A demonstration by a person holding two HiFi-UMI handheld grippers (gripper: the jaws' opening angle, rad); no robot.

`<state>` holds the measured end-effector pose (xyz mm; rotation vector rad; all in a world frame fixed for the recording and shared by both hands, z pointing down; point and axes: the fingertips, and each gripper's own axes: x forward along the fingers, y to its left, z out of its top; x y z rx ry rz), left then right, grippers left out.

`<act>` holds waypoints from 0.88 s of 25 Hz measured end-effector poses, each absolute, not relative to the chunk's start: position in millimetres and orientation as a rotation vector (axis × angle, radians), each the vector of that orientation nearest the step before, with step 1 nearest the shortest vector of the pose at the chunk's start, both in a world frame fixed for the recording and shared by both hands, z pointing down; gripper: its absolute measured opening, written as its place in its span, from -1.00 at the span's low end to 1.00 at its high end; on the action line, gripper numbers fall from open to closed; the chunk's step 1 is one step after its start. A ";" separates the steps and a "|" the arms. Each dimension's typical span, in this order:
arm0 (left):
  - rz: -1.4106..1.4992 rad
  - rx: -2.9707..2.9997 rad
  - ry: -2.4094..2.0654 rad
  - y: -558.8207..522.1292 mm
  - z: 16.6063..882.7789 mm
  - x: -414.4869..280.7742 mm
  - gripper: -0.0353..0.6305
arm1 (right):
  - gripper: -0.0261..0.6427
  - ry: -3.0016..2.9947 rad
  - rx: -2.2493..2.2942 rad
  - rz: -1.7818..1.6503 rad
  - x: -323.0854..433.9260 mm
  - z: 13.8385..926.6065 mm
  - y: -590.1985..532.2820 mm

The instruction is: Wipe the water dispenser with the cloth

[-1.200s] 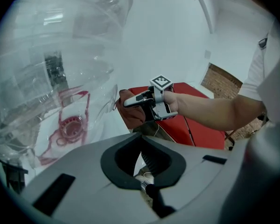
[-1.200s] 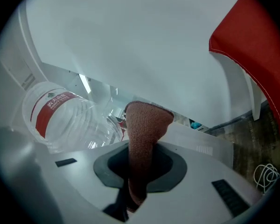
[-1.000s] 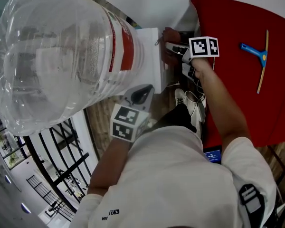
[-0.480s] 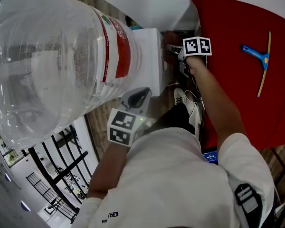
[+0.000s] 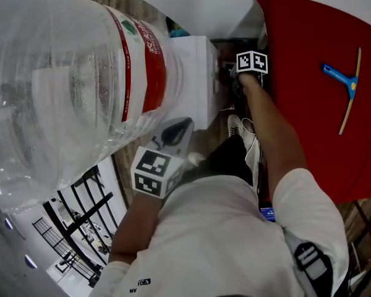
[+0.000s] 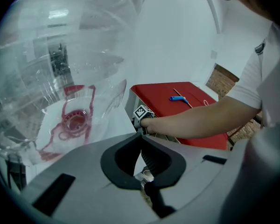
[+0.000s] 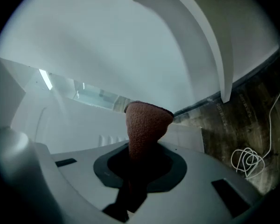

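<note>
The white water dispenser (image 5: 195,82) carries a big clear bottle (image 5: 68,85) with a red label. My right gripper (image 5: 240,76) is at the dispenser's front side, below its marker cube. In the right gripper view it (image 7: 140,146) is shut on a brown cloth (image 7: 146,122), whose bunched end stands up close to the white dispenser wall (image 7: 107,55). My left gripper (image 5: 178,129) hovers beside the bottle, apart from it. In its own view its jaws (image 6: 141,136) are shut with nothing between them, and the bottle (image 6: 60,78) fills the left.
A red table (image 5: 309,73) stands right of the dispenser with a blue squeegee (image 5: 346,88) on it. A white cable (image 7: 247,160) lies coiled on the wooden floor by the dispenser's base. A shoe (image 5: 235,125) is on the floor below.
The right gripper with the cloth has shifted closer in against the dispenser's front. The left gripper has drifted slightly down and left beside the bottle.
</note>
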<state>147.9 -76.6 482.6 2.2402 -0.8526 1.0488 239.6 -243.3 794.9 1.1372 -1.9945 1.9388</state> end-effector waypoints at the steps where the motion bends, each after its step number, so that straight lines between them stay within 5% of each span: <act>1: 1.048 2.240 -0.853 -77.0 482.6 147.4 -0.93 | -0.76 -1.975 1.148 1.952 239.8 803.7 -244.4; 12: 1.066 2.254 -0.869 -72.1 490.9 137.2 -0.93 | -0.76 -1.848 1.273 1.904 254.9 851.4 -247.0; 22: 0.996 2.357 -0.813 -49.6 467.8 124.1 -0.93 | -0.76 -1.933 1.396 1.805 267.3 789.7 -223.2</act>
